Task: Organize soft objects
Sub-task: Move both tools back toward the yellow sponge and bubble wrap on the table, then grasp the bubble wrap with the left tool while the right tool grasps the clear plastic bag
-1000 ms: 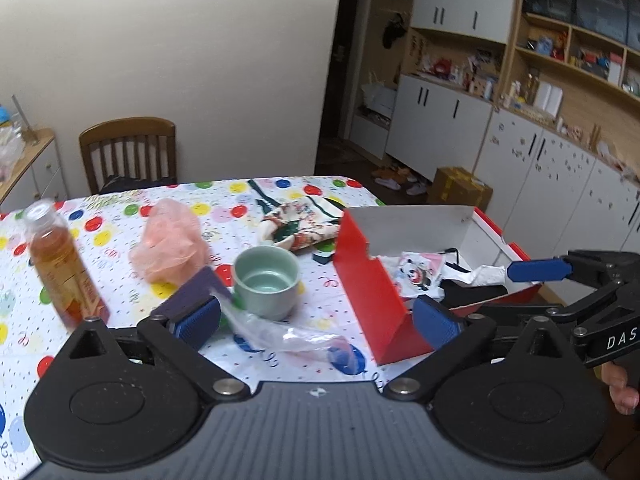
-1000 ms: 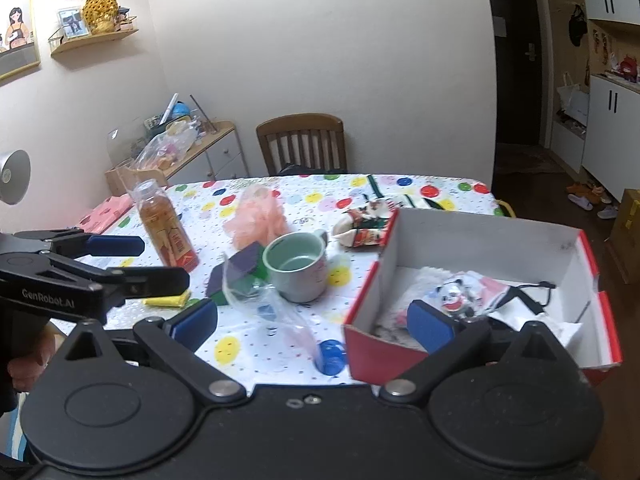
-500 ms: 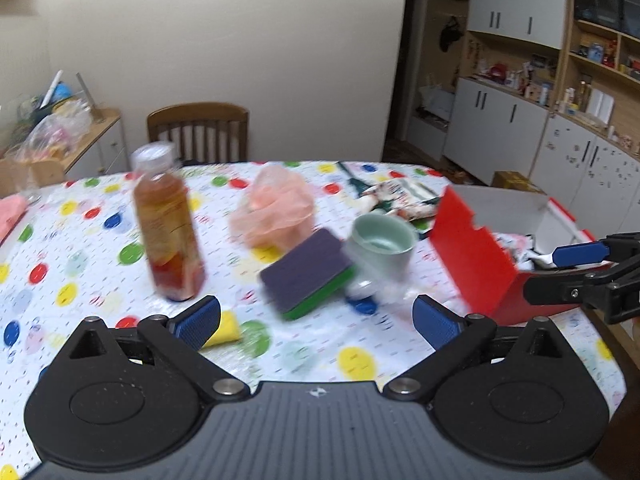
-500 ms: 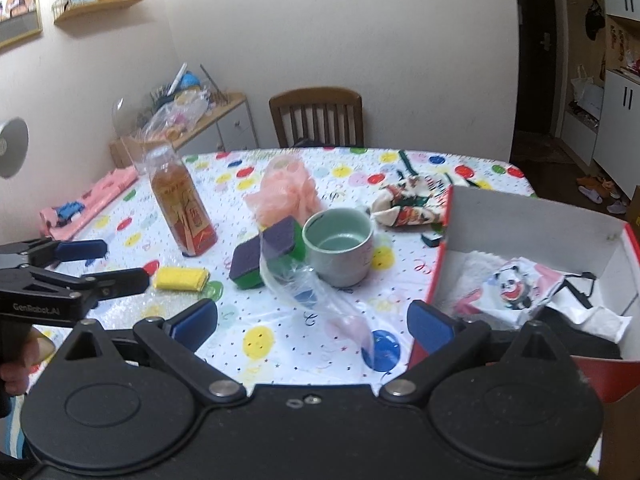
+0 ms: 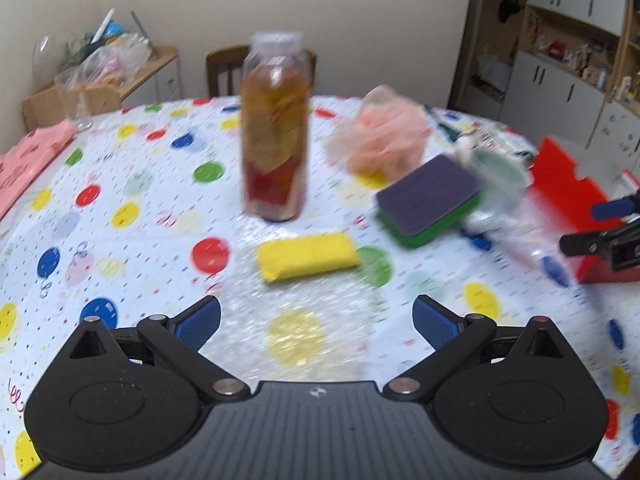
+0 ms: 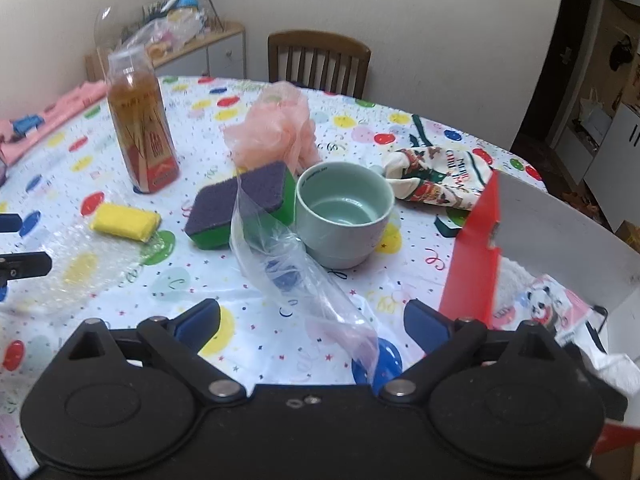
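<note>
Left tongs (image 5: 316, 322) apart – empty, above yellow sponge (image 5: 307, 256) on desk (image 5: 132, 184), right tongs (image 6: 312, 320) apart – over plastic bag (image 6: 288, 256)

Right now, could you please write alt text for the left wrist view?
The open left claw faces a yellow sponge on a dotted tablecloth. Behind stand a tea bottle, a pink mesh pouf and a purple-green sponge. The image is blurred.
</note>
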Demonstrator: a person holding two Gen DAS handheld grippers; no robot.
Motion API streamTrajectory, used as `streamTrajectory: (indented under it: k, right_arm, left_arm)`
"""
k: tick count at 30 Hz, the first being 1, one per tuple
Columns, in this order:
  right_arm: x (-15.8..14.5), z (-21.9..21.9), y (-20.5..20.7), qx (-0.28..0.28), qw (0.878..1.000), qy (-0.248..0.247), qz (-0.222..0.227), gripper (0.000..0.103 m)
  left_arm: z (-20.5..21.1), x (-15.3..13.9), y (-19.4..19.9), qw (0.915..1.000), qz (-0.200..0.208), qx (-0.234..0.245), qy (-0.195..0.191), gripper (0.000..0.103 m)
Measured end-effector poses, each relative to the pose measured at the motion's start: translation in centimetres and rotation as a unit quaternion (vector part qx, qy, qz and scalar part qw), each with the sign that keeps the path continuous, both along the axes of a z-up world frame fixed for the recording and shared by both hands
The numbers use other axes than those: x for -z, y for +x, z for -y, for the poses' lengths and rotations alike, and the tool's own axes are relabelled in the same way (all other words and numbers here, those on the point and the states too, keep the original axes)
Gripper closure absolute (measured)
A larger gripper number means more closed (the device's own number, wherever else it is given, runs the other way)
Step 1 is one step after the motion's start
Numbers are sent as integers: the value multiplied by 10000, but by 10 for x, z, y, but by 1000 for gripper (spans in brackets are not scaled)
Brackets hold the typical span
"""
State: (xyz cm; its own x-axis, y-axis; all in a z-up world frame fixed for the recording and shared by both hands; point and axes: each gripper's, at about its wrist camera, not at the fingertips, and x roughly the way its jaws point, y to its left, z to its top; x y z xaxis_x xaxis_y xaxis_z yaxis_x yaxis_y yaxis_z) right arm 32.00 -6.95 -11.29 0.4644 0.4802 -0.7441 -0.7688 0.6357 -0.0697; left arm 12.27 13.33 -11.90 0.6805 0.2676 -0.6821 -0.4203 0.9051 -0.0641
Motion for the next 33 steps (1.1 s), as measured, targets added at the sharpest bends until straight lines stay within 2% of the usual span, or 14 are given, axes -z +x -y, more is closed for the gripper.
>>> streamTrajectory:
  k: [7, 14, 16, 18, 22, 25, 28, 30, 33]
  right_arm:
    - [21, -29, 14, -52, 9995, -280, -100, 8]
    - [38, -39, 26, 79, 9990, -350, -277, 11]
    - [42, -39, 29, 122, 9987, -361, -334, 13]
    - [46, -40, 31, 134, 9983, -396, -395, 20]
    - [52, -41, 32, 139, 9980, -446, -422, 24]
    - [55, -41, 32, 150, 9978, -468, -456, 32]
    - [56, -40, 32, 158, 9976, -457, -497, 44]
    - [56, -40, 31, 156, 9976, -459, -504, 52]
    - [55, -41, 28, 130, 9977, -464, -475, 65]
  left_arm:
    - [-31, 34, 7, 9990, -430, -142, -10, 0]
    - [-37, 55, 19, 9975, -693, 97, -14, 1]
    - [-38, 60, 21, 9971, -750, 117, -22, 1]
    - [-39, 64, 23, 9968, -783, 126, -27, 1]
    - [-40, 69, 24, 9966, -813, 118, -90, 3]
    - [-39, 69, 24, 9965, -830, 111, -36, 9]
    - [-37, 66, 25, 9966, -818, 45, -31, 23]
    - [-35, 64, 26, 9967, -804, 52, -12, 39]
    - [-30, 61, 28, 9968, -789, 109, 15, 56]
